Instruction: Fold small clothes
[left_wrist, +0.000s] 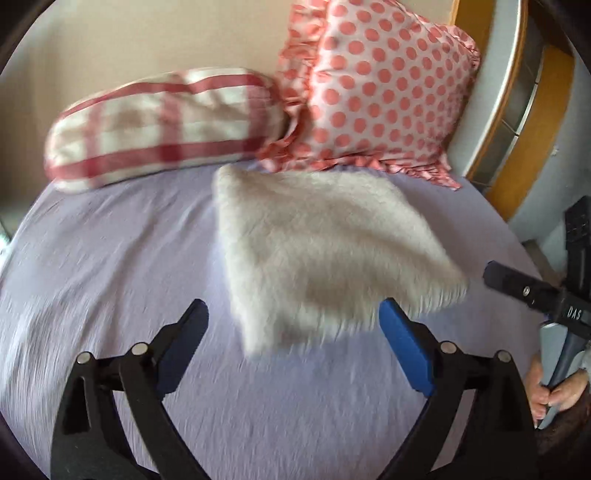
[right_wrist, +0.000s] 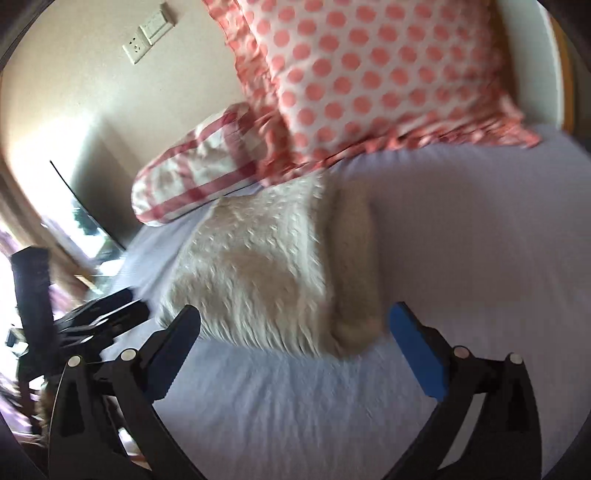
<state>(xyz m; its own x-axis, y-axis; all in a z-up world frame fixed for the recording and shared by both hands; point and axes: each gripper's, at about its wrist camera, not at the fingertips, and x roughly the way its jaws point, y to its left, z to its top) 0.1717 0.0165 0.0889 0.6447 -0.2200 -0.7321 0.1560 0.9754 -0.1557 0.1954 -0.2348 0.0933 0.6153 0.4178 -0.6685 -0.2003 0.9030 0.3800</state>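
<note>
A fluffy cream-white knitted garment (left_wrist: 317, 251) lies folded into a rough square on the lilac bed sheet (left_wrist: 110, 258). My left gripper (left_wrist: 295, 317) is open and empty, its blue-padded fingers just short of the garment's near edge. The garment also shows in the right wrist view (right_wrist: 266, 266), with a folded layer along its right side. My right gripper (right_wrist: 295, 325) is open and empty at the garment's near edge. The right gripper also shows in the left wrist view (left_wrist: 517, 288) at the far right, next to the garment's right corner.
A red-and-white checked pillow (left_wrist: 162, 125) and a pink polka-dot pillow (left_wrist: 380, 88) lie at the head of the bed against a beige wall. A wooden-edged board (left_wrist: 495, 110) stands at the right. The left gripper's body (right_wrist: 96, 314) is at the right wrist view's left.
</note>
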